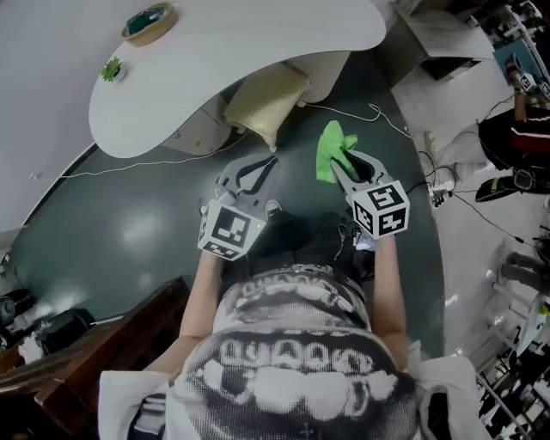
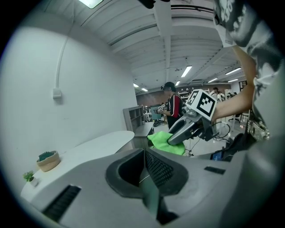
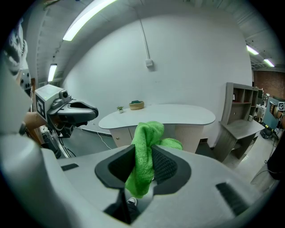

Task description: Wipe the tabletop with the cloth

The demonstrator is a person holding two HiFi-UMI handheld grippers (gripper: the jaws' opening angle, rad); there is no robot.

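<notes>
Standing back from the table [image 1: 258,51], well apart from its near edge, with no wiping begun as far as can be judged. Gripping the green cloth [image 3: 144,149] in the right gripper [image 3: 143,168], clamped tight on a bunched fold, with the rest spilling up and forward past the tips. Holding the left gripper [image 2: 144,171] just beside it, pressed together on nothing at all. Hanging over the dark floor, the pair of them, nowhere near the white top. Showing on that top only a small bowl [image 1: 149,22] and a little plant [image 1: 112,70] at the far left end, close to the edge, with no streaks or smears to be made out from this far off. Counting as done: cloth in hand and firmly held. Counting as left, by the look of it, nearly everything: closing the gap to the table, laying the cloth flat on the top, and sweeping it from edge to edge, probably working round the bowl and plant or shifting them aside.
</notes>
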